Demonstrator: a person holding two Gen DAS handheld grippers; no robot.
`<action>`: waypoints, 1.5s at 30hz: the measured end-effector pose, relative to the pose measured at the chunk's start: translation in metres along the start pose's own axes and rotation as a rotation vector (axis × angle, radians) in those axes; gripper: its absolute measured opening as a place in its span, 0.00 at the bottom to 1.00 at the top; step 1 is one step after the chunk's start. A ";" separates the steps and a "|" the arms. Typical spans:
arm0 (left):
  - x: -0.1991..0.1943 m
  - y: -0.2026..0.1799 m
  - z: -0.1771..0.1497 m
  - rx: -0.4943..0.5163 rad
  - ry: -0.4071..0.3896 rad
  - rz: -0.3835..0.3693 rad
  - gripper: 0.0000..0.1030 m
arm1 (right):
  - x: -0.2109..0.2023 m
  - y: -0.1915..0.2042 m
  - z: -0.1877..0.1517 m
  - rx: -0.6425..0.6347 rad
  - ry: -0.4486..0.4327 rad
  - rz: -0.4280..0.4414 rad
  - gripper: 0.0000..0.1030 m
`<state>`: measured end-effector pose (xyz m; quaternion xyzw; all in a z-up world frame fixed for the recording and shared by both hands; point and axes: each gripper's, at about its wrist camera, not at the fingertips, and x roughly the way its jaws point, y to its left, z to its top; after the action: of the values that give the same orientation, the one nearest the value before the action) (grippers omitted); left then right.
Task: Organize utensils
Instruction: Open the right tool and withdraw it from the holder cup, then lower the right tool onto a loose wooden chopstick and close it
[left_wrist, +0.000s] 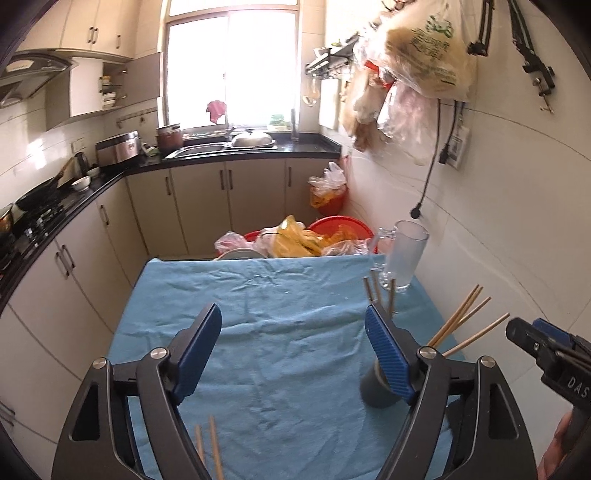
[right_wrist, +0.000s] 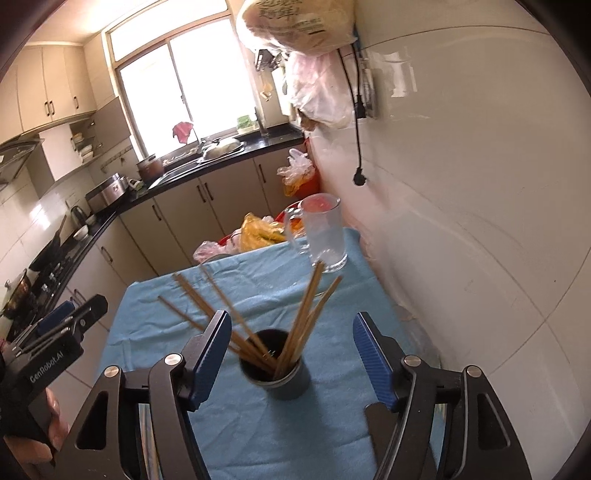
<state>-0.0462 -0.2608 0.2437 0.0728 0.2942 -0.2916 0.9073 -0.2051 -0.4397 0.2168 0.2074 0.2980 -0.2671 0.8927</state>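
Two loose chopsticks (left_wrist: 210, 448) lie lengthwise beneath the wide-open, empty left gripper (left_wrist: 293, 354), left of the cup (right_wrist: 275, 371); the right gripper (right_wrist: 291, 360) gapes empty over it.

A lived-in home kitchen. Black counters (left_wrist: 207, 162) carry a sink (left_wrist: 199, 149), pots and a rice cooker (left_wrist: 118, 147), with a range hood (left_wrist: 33, 74) and cream cabinets (left_wrist: 207, 206). Plastic bags (left_wrist: 417, 55) hang on the tiled wall.

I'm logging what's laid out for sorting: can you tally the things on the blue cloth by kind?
Dark cup holding chopsticks: 1
Glass mug: 1
Loose chopsticks lying on the cloth: 2
Chopsticks in the cup: several, too overlapped for an exact count
Total: 4 things, not counting the chopsticks in the cup
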 end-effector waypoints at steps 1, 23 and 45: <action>-0.002 0.004 -0.002 -0.006 0.001 0.007 0.77 | -0.001 0.005 -0.003 -0.007 0.002 0.004 0.71; -0.024 0.106 -0.062 -0.143 0.088 0.162 0.84 | 0.019 0.086 -0.062 -0.117 0.137 0.076 0.77; -0.044 0.219 -0.176 -0.269 0.287 0.281 0.85 | 0.091 0.170 -0.154 -0.228 0.372 0.176 0.71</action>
<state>-0.0365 -0.0068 0.1172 0.0322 0.4433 -0.1074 0.8893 -0.1060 -0.2594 0.0804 0.1758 0.4663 -0.1100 0.8600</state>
